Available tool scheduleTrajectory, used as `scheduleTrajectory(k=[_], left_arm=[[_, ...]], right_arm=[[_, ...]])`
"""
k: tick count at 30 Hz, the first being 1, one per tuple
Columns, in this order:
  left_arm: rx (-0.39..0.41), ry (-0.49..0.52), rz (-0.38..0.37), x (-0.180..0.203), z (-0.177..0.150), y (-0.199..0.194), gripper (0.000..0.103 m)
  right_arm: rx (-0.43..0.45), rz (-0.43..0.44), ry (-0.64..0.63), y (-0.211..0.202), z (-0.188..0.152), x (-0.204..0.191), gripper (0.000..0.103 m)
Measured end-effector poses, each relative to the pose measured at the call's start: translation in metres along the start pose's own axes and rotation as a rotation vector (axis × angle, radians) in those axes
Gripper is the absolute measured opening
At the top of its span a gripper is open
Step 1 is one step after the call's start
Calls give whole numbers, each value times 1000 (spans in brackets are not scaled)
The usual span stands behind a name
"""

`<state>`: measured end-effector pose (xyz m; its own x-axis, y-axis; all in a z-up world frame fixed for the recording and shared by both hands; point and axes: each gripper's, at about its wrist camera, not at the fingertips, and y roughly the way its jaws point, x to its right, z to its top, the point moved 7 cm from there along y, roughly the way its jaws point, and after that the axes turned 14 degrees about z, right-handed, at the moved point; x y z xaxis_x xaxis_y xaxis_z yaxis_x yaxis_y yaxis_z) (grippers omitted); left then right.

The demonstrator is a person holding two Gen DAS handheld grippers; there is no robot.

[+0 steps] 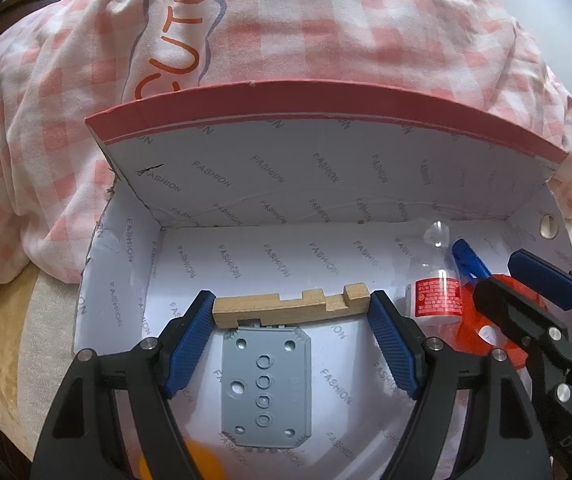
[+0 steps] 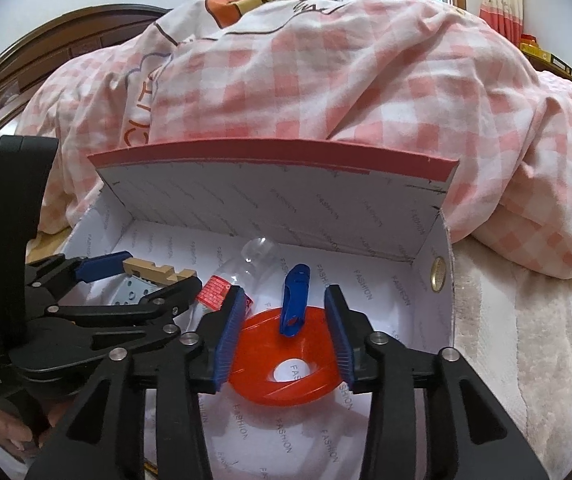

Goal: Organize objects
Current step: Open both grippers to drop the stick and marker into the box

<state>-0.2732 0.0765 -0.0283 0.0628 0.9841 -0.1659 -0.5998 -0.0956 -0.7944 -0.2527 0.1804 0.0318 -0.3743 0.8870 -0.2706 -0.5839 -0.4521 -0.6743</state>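
1. Your left gripper point(image 1: 290, 307) has its fingers clamped on the ends of a notched wooden block point(image 1: 290, 305), held inside the open cardboard box point(image 1: 326, 168).
2. A grey perforated plate point(image 1: 265, 384) lies on the box floor just below the block.
3. Your right gripper point(image 2: 286, 330) has its fingers apart, with nothing pressed between them.
4. A blue clip point(image 2: 294, 300) sits between those fingers, its lower end resting on an orange plastic ring point(image 2: 261, 360) on the box floor.
5. A clear bottle with a red label point(image 1: 438, 298) lies beside the ring.
6. The box sits on a bed against a pink checked quilt point(image 2: 326, 80).
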Motion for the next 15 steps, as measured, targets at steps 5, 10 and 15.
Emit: scheduleTrajectory(k=[5, 10, 15], left_arm=[[11, -10, -16, 4, 1, -1, 78], [26, -6, -25, 10, 1, -3, 78], [36, -14, -29, 14, 2, -4, 78]], right_arm=[[14, 7, 13, -7, -2, -1, 47], [18, 5, 12, -13, -4, -1, 49], [24, 10, 11, -18, -7, -5, 49]])
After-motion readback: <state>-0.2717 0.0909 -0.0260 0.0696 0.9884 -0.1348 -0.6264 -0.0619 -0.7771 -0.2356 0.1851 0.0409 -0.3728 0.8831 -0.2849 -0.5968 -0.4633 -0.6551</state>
